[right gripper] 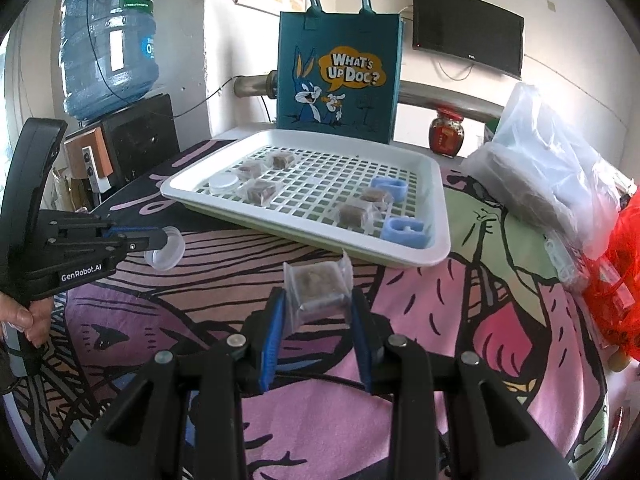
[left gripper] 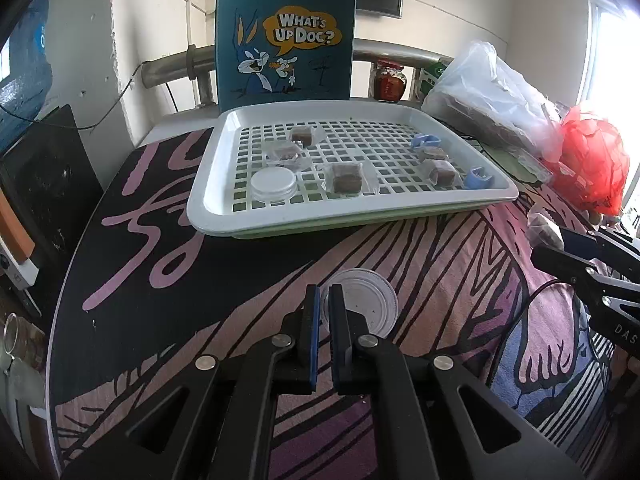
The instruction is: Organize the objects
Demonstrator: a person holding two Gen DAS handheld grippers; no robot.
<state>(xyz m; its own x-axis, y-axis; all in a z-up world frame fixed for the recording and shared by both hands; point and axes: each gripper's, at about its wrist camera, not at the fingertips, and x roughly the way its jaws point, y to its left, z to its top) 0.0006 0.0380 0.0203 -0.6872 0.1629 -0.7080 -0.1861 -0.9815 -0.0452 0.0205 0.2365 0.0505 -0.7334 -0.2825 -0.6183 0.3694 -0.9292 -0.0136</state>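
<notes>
So the right tongs point(right gripper: 318, 312) are clamped on a wrapped brown cube point(right gripper: 318, 286), some kind of snack block in clear plastic, held up off the patterned cloth point(right gripper: 460, 320) on the worktop, just short of the near rim of the white slotted tray point(right gripper: 438, 248). The left tongs point(left gripper: 324, 300) are pinched nearly closed on the wall of a small clear plastic cup point(left gripper: 362, 304), also in the air over the cloth and well apart from the tray.

My read is this is the carry step: both pieces picked up, neither dropped off yet. The tray already has 5 wrapped cubes, a white round lid point(left gripper: 274, 184) at its left and 2 blue clips point(right gripper: 390, 188) at the right, so I'd guess both held things are headed there. Next move probably wants the cube lifted over the rim and set on bare grid, maybe beside the 2 cubes near the clips, and let go low so the slippery wrapper doesn't skid.

The left view mostly hides the cup behind its own fingers, so it reads like a flat disc; the right view shows it sideways as a proper cup with a rim. Only the right view shows the water jug point(right gripper: 108, 40) and the TV point(right gripper: 468, 26). Both show the Bugs Bunny tote point(right gripper: 338, 76) behind the tray.
</notes>
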